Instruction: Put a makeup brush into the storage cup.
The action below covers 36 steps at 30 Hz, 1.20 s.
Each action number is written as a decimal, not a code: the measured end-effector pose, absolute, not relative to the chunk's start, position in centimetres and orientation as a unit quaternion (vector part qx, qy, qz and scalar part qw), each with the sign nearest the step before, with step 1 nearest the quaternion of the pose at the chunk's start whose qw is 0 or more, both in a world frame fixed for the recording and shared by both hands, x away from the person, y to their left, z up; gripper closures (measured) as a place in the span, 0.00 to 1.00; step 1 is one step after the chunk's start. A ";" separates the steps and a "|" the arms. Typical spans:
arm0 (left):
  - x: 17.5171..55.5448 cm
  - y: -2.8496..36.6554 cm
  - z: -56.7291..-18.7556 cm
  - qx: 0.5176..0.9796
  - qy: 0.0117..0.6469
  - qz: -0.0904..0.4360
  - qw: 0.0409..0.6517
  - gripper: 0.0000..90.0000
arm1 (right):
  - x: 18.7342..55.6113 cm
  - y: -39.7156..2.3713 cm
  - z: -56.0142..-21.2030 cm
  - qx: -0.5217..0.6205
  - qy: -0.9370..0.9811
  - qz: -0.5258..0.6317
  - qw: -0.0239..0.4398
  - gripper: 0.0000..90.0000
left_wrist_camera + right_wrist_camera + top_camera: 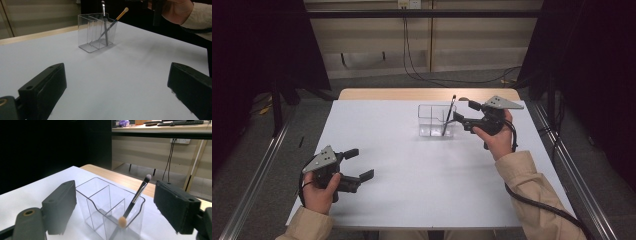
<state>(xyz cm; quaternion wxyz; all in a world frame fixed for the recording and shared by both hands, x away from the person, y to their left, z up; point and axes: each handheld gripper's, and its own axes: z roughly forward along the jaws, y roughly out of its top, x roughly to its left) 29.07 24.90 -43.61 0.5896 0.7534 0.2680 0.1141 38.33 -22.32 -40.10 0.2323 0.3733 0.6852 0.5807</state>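
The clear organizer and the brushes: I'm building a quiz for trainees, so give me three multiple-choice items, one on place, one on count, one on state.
1. Where do the brushes stand? A. an end compartment B. on the table C. in a gripper
2. How many brushes are in the clear organizer? A. one B. two C. four
3. How is the right gripper? A. open B. shut on a brush C. shut, holding nothing

Answers: 1 A, the gold-tipped brush and the dark brush cross there. 2 B, two handles show. 3 A, its fingers stand apart, off both brushes.
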 end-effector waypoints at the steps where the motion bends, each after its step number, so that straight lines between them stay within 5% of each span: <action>1: 29.1 25.0 -43.6 0.750 0.269 0.114 0.593 0.02 | 38.2 -22.3 -40.1 0.373 0.687 0.579 0.232 0.19; 36: 29.2 24.7 -43.4 0.750 0.266 0.114 0.595 0.02 | 35.6 -22.8 -40.7 0.349 0.710 0.570 0.219 0.16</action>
